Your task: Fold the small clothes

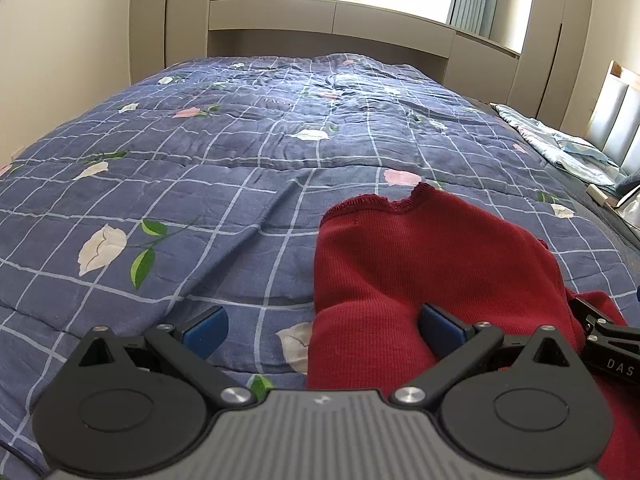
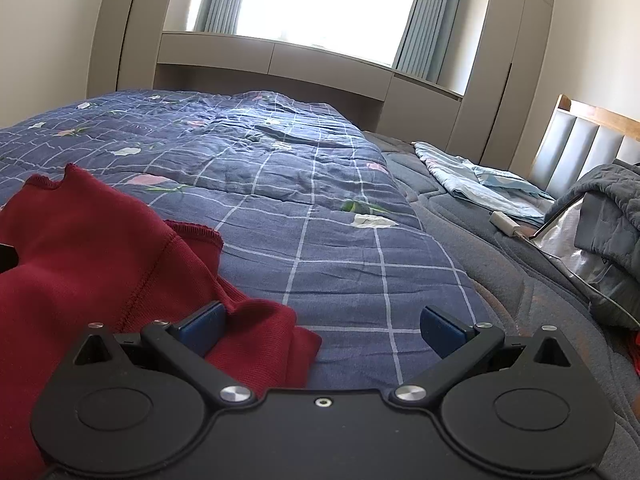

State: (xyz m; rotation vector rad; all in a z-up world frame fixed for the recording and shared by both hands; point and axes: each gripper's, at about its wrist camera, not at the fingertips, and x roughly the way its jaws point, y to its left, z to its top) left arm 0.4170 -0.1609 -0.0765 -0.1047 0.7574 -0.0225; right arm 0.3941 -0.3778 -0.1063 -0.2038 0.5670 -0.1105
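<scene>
my left gripper (image 1: 323, 330) stands wide over the quilt (image 1: 200, 184), its right pad on the red garment (image 1: 432, 256); my right gripper (image 2: 322, 328) is wide too, left pad against the cloth. the garment's near part is cut off below both views.

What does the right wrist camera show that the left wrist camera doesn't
Only the right wrist view shows the grey blanket heaped by the headboard and the mattress edge beside the quilt. Only the left wrist view shows the other tool, the right tool, at its edge. Both share the red garment, the blue checked quilt, the light blue cloth and the window.
</scene>
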